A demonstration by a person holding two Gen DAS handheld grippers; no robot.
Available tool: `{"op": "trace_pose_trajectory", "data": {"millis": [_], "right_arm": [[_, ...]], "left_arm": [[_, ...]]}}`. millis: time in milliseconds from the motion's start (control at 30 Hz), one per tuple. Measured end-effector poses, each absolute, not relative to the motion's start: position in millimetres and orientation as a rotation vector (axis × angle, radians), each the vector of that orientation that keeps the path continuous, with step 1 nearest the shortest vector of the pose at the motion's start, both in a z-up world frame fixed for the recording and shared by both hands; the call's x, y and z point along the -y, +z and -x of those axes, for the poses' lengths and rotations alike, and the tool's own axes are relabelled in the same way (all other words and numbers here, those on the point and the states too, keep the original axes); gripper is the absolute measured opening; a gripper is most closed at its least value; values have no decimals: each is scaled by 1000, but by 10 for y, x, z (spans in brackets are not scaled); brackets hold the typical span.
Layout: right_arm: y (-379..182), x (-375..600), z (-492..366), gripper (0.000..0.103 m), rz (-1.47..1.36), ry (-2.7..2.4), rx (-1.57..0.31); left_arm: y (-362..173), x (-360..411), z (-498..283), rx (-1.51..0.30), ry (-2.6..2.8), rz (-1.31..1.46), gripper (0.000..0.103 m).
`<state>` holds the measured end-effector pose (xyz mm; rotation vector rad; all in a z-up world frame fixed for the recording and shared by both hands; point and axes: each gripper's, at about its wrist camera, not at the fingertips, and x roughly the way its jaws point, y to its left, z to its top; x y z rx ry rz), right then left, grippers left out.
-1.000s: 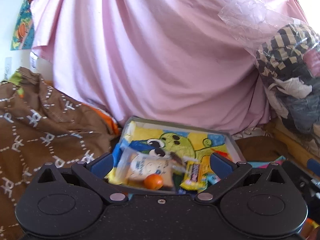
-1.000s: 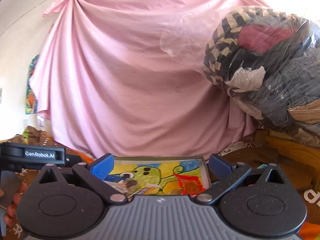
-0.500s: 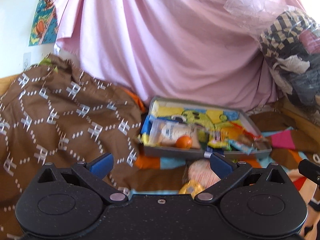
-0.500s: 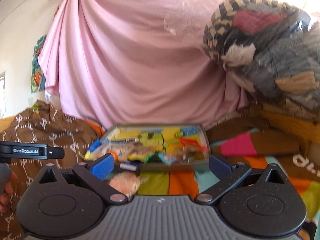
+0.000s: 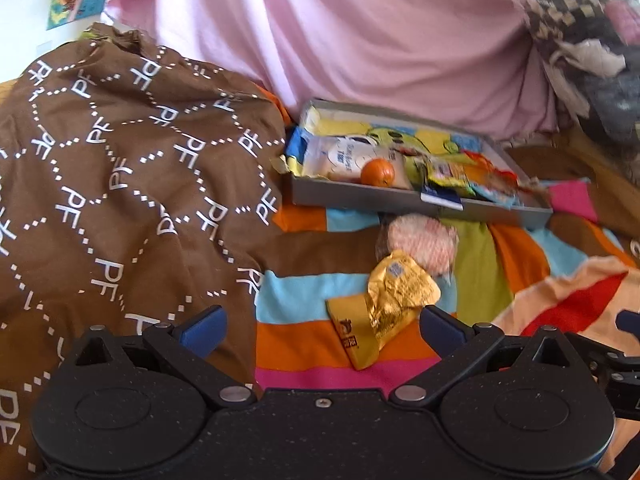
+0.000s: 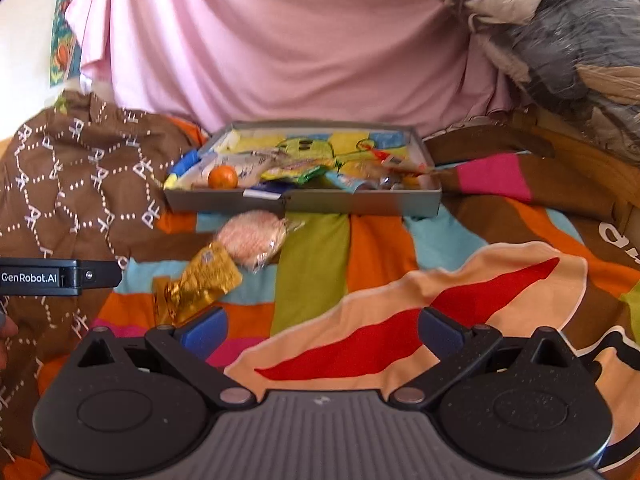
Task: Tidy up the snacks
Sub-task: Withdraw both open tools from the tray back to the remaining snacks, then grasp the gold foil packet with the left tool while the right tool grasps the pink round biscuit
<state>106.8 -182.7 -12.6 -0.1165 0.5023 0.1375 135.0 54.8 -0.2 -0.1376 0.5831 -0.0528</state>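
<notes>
both hand-held grippers [image 5: 320, 328] [image 6: 322, 330] wide apart, empty | crinkled gold foil packet [image 5: 394, 294] | rectangular grey tray [image 6: 360, 202]

Both hand-held grippers [image 5: 320, 326] [image 6: 322, 330] agape, empty.

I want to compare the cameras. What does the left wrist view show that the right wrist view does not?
Only the left wrist view shows the open left claw from behind, just before the gold packet. Only the right wrist view shows the open right claw, over the red shape on the blanket. Both show the tray, the orange and the pink packet.
</notes>
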Motion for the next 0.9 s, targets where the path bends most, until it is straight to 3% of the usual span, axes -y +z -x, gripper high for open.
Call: {"op": "trace_pose_trajectory", "data": {"millis": [500,900], "right_arm": [[-248,1729,-1296,103,113,139,-596],[-170,1702,-1572,103,160,168,-597]], "left_arm": [[-216,-591,-1581,-659,-53,167,102],[-290,-498,-1748,-618,-92,79,102]]}}
